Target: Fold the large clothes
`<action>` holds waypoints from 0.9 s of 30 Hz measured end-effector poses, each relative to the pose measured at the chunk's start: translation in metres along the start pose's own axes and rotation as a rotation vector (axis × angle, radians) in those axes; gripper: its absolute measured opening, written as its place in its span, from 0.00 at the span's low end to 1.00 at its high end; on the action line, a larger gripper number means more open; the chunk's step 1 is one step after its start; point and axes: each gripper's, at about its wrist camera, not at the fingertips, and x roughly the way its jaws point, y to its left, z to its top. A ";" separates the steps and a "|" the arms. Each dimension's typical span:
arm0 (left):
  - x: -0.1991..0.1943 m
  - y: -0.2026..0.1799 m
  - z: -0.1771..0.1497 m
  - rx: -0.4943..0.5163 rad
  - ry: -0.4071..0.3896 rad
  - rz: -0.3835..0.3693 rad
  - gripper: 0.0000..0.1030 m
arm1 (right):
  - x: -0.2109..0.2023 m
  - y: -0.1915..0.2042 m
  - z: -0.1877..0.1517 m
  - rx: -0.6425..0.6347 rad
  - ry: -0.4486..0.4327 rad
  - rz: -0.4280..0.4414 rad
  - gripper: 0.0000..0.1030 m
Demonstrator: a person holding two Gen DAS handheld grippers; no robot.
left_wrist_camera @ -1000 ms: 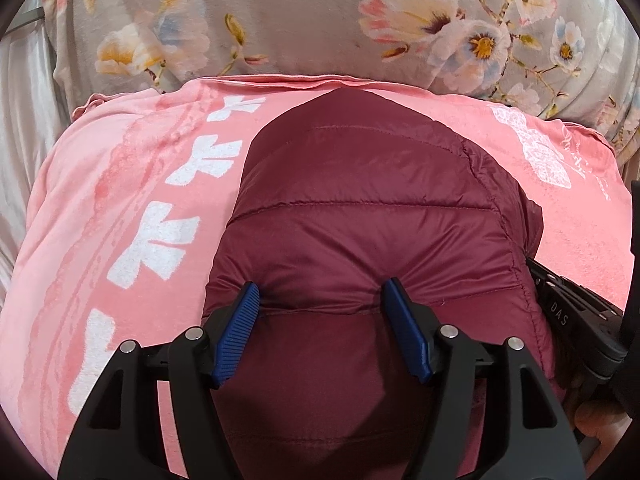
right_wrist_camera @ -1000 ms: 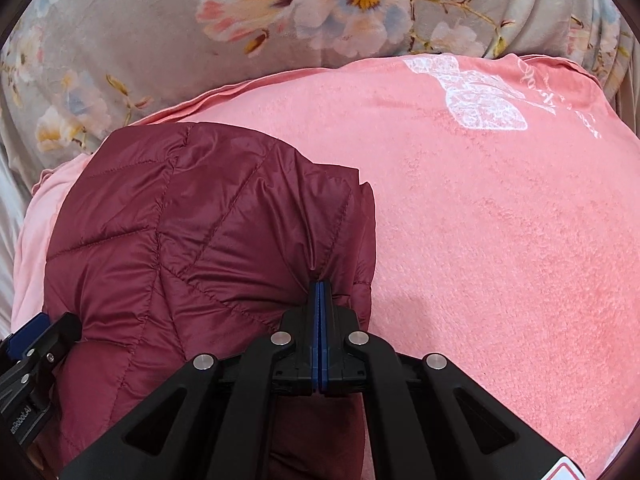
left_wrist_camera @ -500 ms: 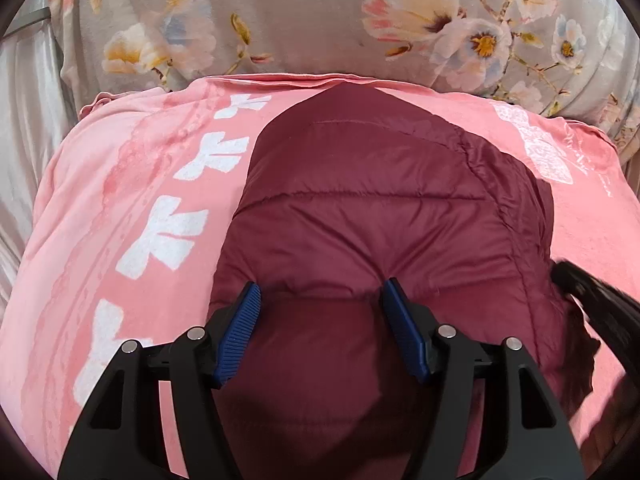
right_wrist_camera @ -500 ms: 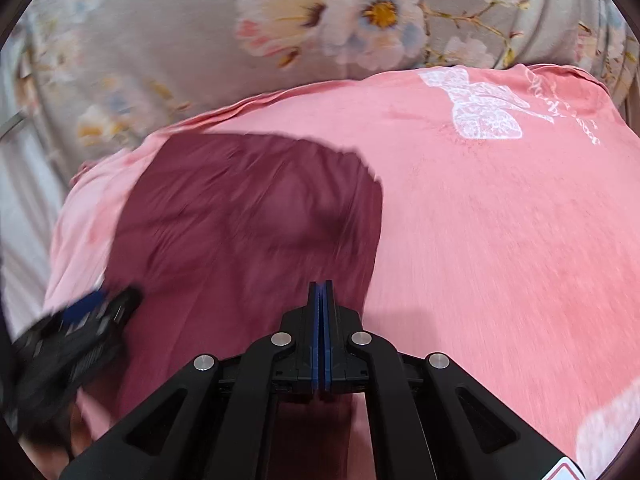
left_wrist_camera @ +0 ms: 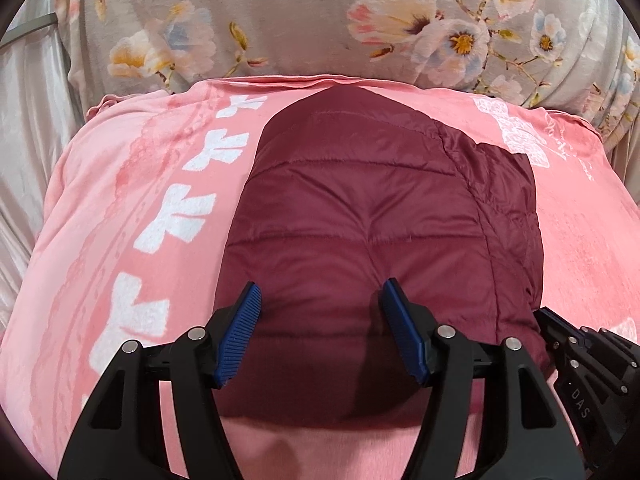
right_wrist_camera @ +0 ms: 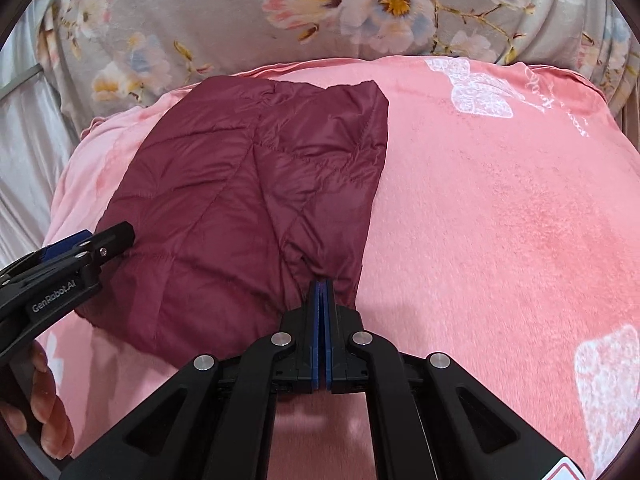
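A maroon quilted puffer jacket (left_wrist_camera: pixel 360 216) lies folded flat on a pink blanket (left_wrist_camera: pixel 120 216); it also shows in the right wrist view (right_wrist_camera: pixel 224 200). My left gripper (left_wrist_camera: pixel 320 304) is open, its blue pads (left_wrist_camera: pixel 240 328) spread just above the jacket's near part and holding nothing. My right gripper (right_wrist_camera: pixel 322 288) is shut, its tips pinching the jacket's near right edge. The left gripper shows at the left of the right wrist view (right_wrist_camera: pixel 80 244); the right gripper body (left_wrist_camera: pixel 580 360) shows at the lower right of the left wrist view.
The pink blanket (right_wrist_camera: pixel 500 220) with white bow prints covers the bed. A grey floral quilt (left_wrist_camera: pixel 320 20) lies bunched along the far side. A pale silky sheet (left_wrist_camera: pixel 24 128) is at the far left.
The jacket was drawn out longer and flatter, its near edge now showing. My right gripper moved with the jacket's edge and stayed shut. The left gripper stayed open.
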 end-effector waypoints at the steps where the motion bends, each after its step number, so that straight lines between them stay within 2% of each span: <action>1: -0.002 0.001 -0.003 -0.002 0.002 -0.002 0.60 | 0.003 -0.001 -0.002 -0.002 0.009 -0.002 0.01; 5: -0.009 0.004 -0.014 -0.009 0.010 -0.007 0.60 | 0.006 -0.002 -0.006 0.016 0.022 -0.002 0.01; 10: -0.019 0.013 -0.026 -0.021 0.019 -0.010 0.60 | -0.022 -0.001 -0.012 0.018 -0.021 0.036 0.06; 15: -0.034 0.031 -0.050 -0.013 0.017 0.007 0.60 | -0.023 -0.007 -0.015 0.050 -0.004 0.086 0.10; 18: -0.027 0.040 -0.063 0.000 0.053 0.047 0.60 | -0.010 -0.010 -0.015 0.086 0.022 0.088 0.22; 20: -0.016 0.045 -0.067 0.000 0.085 0.075 0.60 | -0.005 -0.007 -0.015 0.076 0.031 0.083 0.20; 21: -0.012 0.048 -0.068 -0.011 0.092 0.080 0.60 | -0.002 -0.006 -0.015 0.069 0.033 0.070 0.15; 24: 0.002 0.061 -0.065 -0.052 0.098 0.109 0.59 | 0.011 -0.005 -0.014 0.024 0.038 0.004 0.11; 27: 0.022 0.073 -0.064 -0.118 0.142 0.063 0.60 | 0.020 -0.003 -0.010 -0.002 0.046 -0.027 0.11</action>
